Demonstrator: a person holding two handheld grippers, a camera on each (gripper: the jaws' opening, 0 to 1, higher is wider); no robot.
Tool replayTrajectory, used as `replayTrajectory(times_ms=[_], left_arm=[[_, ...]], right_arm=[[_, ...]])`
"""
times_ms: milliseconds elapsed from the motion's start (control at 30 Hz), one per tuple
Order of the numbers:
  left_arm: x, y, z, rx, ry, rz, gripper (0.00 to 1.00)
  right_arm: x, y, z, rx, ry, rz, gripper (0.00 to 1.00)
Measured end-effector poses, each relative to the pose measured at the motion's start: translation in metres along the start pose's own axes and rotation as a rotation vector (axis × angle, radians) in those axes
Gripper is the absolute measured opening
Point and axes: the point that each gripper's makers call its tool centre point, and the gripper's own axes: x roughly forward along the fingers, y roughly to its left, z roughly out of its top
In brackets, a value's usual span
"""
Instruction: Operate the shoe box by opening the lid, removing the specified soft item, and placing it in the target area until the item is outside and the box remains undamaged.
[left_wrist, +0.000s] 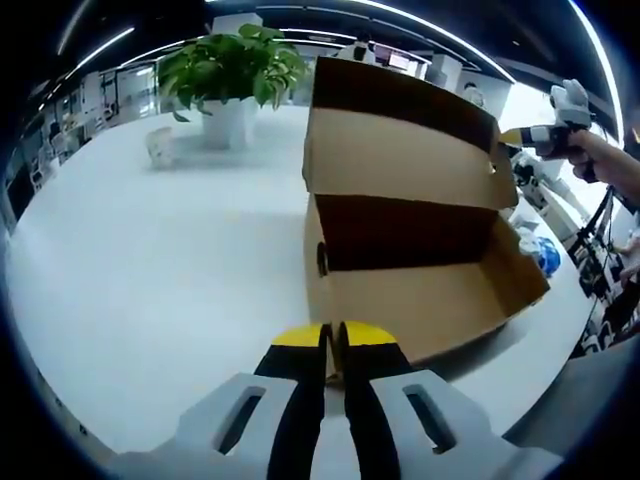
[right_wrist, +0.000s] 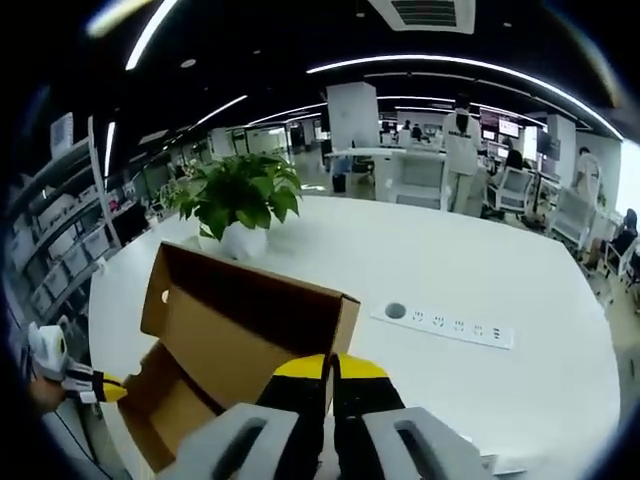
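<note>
A brown cardboard shoe box (left_wrist: 420, 300) stands open on the white table (left_wrist: 150, 280), its lid (left_wrist: 400, 150) raised upright. What I see of its inside is bare cardboard. My left gripper (left_wrist: 335, 340) is shut on the box's near wall edge. My right gripper (right_wrist: 330, 368) is shut on the lid's (right_wrist: 240, 300) edge. In the left gripper view the right gripper (left_wrist: 545, 135) holds the lid's far flap at the upper right. In the right gripper view the left gripper (right_wrist: 85, 385) touches the box's (right_wrist: 175, 410) low left corner.
A potted green plant (left_wrist: 230, 75) (right_wrist: 240, 205) stands behind the box. A small clear object (left_wrist: 160, 145) sits beside it. A white power strip (right_wrist: 445, 325) is set in the table (right_wrist: 480, 380). Office desks, chairs and people are far off.
</note>
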Motion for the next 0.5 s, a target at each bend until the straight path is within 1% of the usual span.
replayTrajectory(times_ms=[233,500], left_arm=[[0.001,-0.001,0.001,0.008,-0.002,-0.006,0.03],[0.001,-0.001,0.001,0.021,-0.002,-0.009,0.03]], right_arm=[[-0.01,0.005,-0.001,-0.007,-0.008,-0.002,0.0],[-0.012,0.004,-0.002,-0.013,-0.019,0.006,0.0]])
